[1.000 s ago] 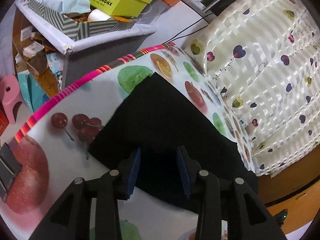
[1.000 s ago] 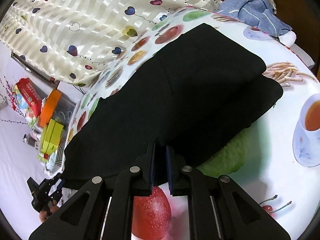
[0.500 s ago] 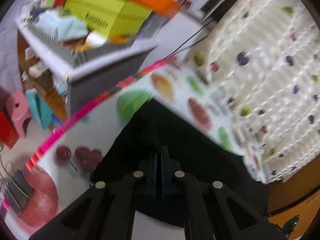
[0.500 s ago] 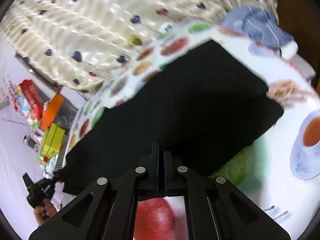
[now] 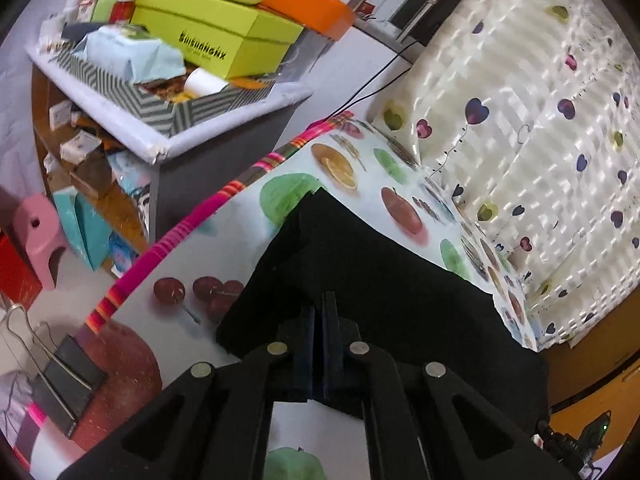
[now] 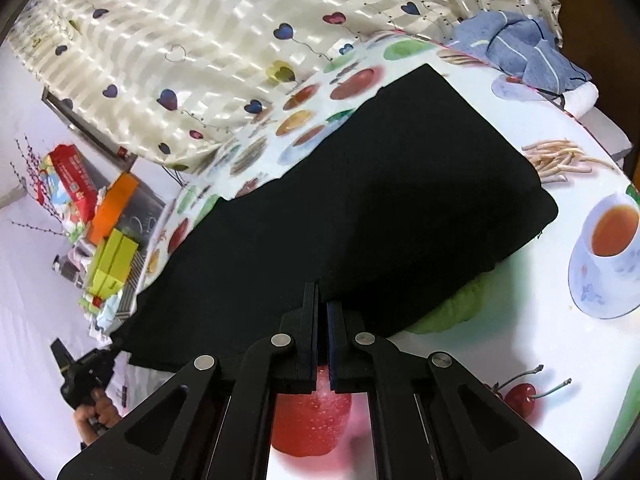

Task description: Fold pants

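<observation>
A striped bin (image 5: 120, 92) beside the surface (image 5: 160, 320) is heaped with boxes (image 5: 216, 36). Black pants (image 6: 360, 208) lie folded lengthwise across the fruit-print cloth. Left gripper (image 5: 320, 312) and right gripper (image 6: 322, 300) are both pinched closed, apparently on the near hem, with bare cloth around it.

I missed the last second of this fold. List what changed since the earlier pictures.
The left gripper shut on the near edge of the pants, which now bunches up between its fingers. The right gripper closed the last of its small gap on the same edge. The rest of the pants stayed flat on the tablecloth, as did the blue cloth in the far corner.
</observation>
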